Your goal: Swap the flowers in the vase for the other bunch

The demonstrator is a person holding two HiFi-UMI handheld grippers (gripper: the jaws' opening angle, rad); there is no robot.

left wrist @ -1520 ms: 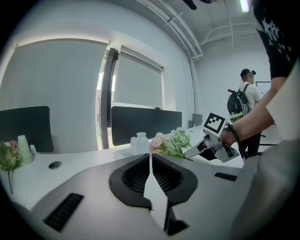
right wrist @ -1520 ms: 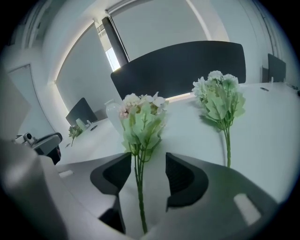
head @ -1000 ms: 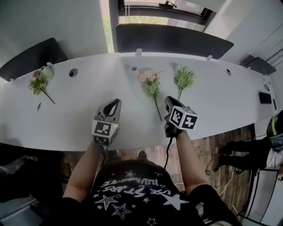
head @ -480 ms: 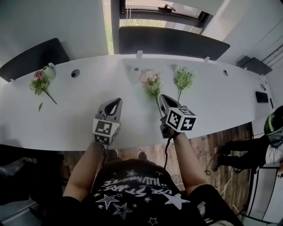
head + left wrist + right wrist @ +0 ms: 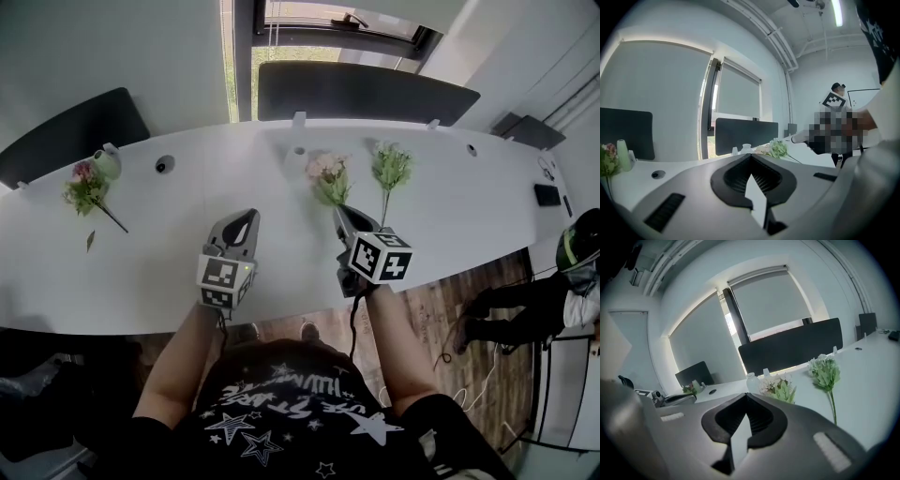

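Pink bunch (image 5: 327,176) is recorded just beyond the right gripper (image 5: 341,215) tips; green bunch (image 5: 391,169) is laid on the table (image 5: 169,262), ahead to its right. Both right and left gripper (image 5: 248,217) are noted clenched, nothing held.

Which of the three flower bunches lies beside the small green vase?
The dark-pink bunch at the far left; the green vase stands right beside it. The pale-pink bunch and the green-white bunch lie near the middle.

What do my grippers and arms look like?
The left gripper and right gripper are light grey with dark ribbed pads, each carrying a black-and-white marker cube. A black cable trails from the right one. The T-shirt is black with white stars.
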